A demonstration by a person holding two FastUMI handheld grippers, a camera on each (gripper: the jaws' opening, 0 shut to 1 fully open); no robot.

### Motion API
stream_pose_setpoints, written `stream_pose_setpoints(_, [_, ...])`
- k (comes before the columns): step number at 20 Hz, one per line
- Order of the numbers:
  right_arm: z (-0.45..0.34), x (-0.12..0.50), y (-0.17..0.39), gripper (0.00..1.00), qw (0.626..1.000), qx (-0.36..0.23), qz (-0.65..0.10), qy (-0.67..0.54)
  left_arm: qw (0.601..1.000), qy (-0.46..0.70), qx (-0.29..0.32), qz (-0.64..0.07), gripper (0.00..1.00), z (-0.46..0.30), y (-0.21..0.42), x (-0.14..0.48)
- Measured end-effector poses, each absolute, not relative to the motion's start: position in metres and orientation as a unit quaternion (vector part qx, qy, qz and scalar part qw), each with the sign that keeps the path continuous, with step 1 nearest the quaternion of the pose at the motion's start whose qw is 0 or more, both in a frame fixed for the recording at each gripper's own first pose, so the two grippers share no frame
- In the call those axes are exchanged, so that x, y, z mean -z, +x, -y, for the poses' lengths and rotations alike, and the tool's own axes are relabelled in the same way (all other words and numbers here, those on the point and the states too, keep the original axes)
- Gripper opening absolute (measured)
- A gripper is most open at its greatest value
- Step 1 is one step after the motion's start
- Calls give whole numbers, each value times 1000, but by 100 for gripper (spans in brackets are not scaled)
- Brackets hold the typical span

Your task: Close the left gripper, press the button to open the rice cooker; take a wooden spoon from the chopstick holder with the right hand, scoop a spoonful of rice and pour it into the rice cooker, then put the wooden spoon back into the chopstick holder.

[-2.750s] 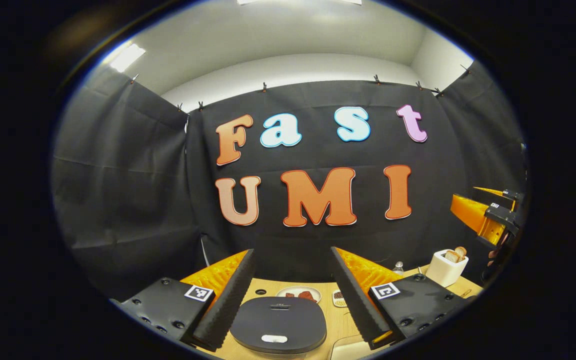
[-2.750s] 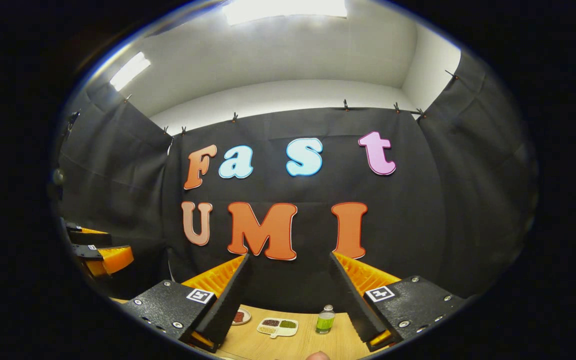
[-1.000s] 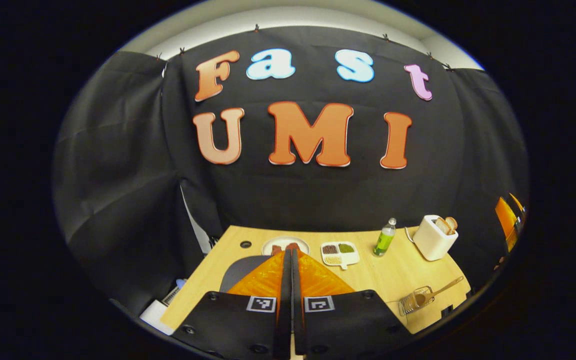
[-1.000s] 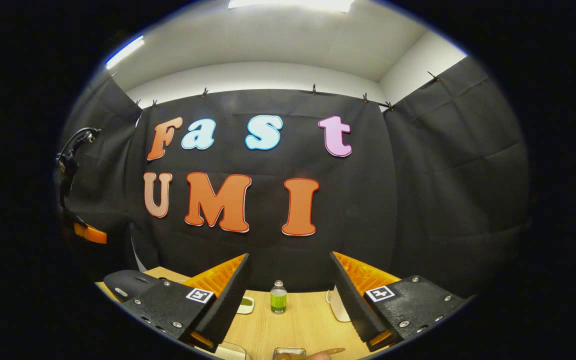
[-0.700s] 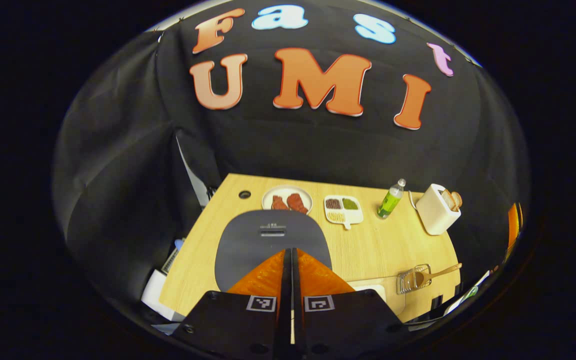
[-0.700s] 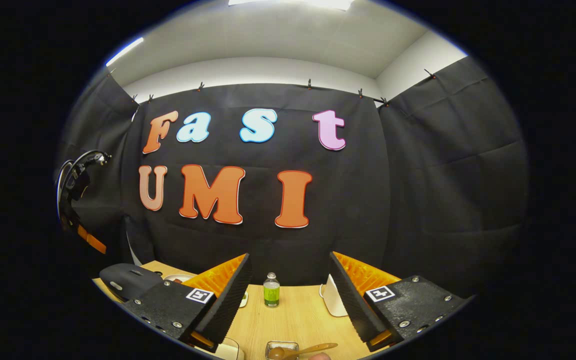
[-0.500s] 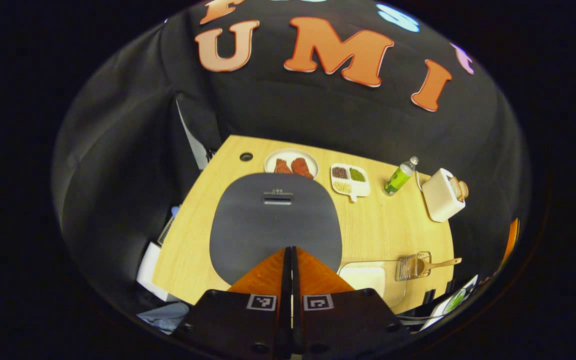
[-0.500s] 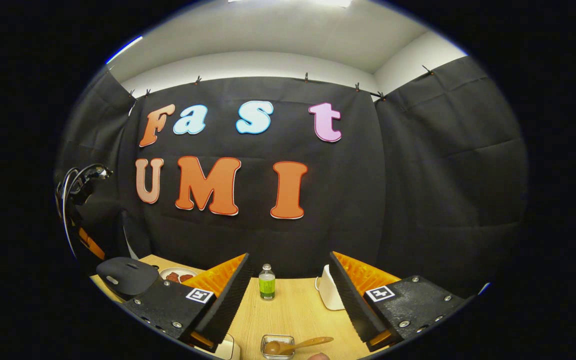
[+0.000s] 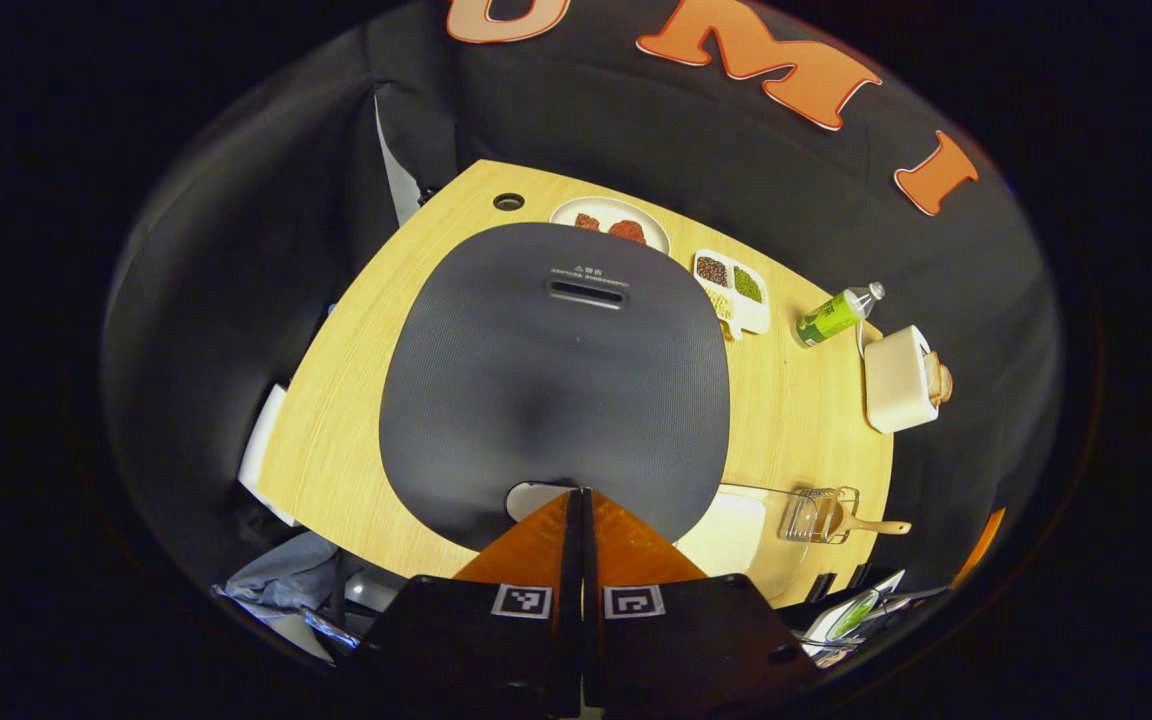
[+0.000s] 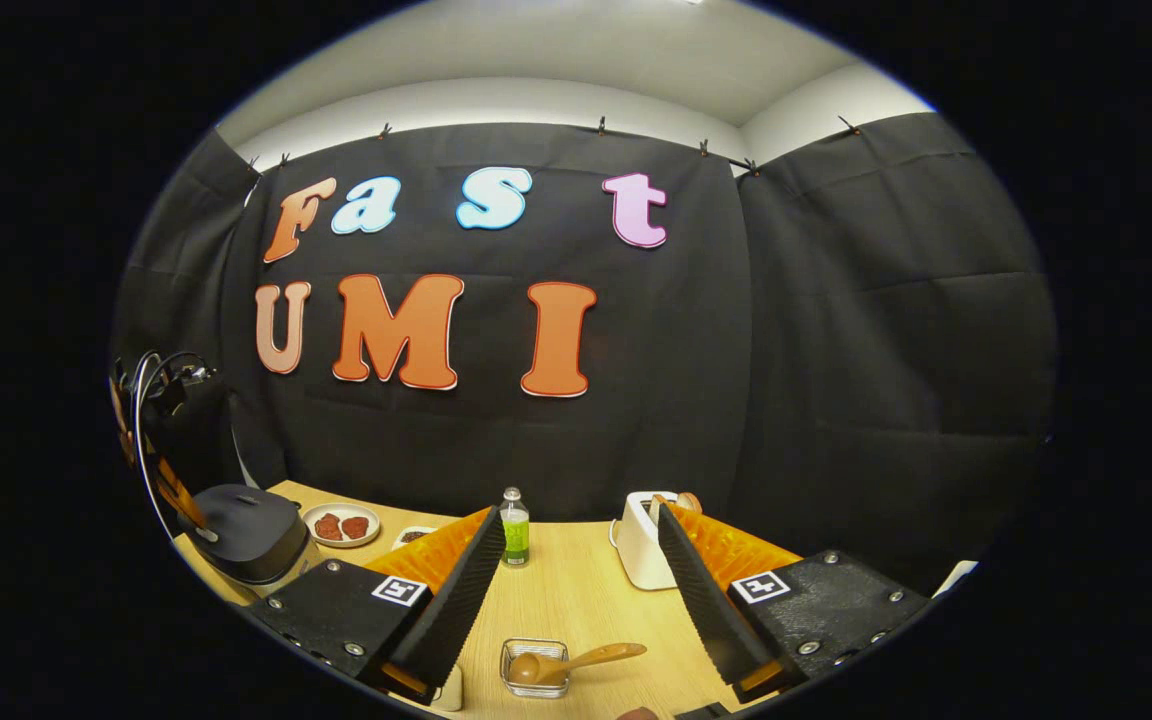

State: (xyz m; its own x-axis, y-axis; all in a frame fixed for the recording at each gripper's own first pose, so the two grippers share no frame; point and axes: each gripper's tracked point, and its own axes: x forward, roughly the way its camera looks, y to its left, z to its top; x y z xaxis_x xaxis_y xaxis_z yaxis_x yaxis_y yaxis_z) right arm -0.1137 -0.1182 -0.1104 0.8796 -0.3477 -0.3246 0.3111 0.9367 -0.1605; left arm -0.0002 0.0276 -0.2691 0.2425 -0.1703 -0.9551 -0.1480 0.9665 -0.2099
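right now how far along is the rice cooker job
Done: the left gripper is shut. In hand: its tips sit at the pale button on the front of the rice cooker, whose lid is down. Left: the wooden spoon lies in the chopstick holder, the right gripper is open, so scooping, pouring and returning remain.

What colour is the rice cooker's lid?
The rice cooker lid is dark grey with a fine texture, best seen in the left gripper view.

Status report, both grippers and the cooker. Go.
Left gripper shut, tips at rice cooker button; lid down. Right gripper open, above wooden spoon in chopstick holder. Nothing in the way.
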Motion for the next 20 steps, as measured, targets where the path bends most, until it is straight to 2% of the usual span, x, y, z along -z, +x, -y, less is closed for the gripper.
stream_pose_setpoints(2, [120,115,-118,95,965,175,-186,-55,758,-138,3,-638,5,-25,-11,280])
stream_pose_setpoints(4, [124,121,-123,95,962,180,-195,-58,762,-138,5,-633,6,-27,-4,282])
stream_pose_setpoints(5, [125,124,-125,95,961,182,-201,-57,760,-141,3,-634,2,-27,-3,283])
stream_pose_setpoints(6, [125,128,-126,95,960,183,-206,-55,759,-142,4,-635,6,-27,-3,282])
stream_pose_setpoints(10, [128,145,-134,95,954,186,-232,-42,763,-134,12,-632,6,-27,-5,281])
stream_pose_setpoints(14, [132,163,-142,94,947,187,-261,-34,797,-115,15,-592,6,-30,-1,264])
stream_pose_setpoints(15, [133,168,-144,94,944,189,-268,-33,808,-108,12,-579,11,-30,1,258])
stream_pose_setpoints(16, [134,173,-146,95,942,190,-274,-29,822,-98,13,-562,6,-30,5,247])
stream_pose_setpoints(20, [132,196,-153,93,930,198,-308,-5,883,-46,23,-466,6,-30,28,195])
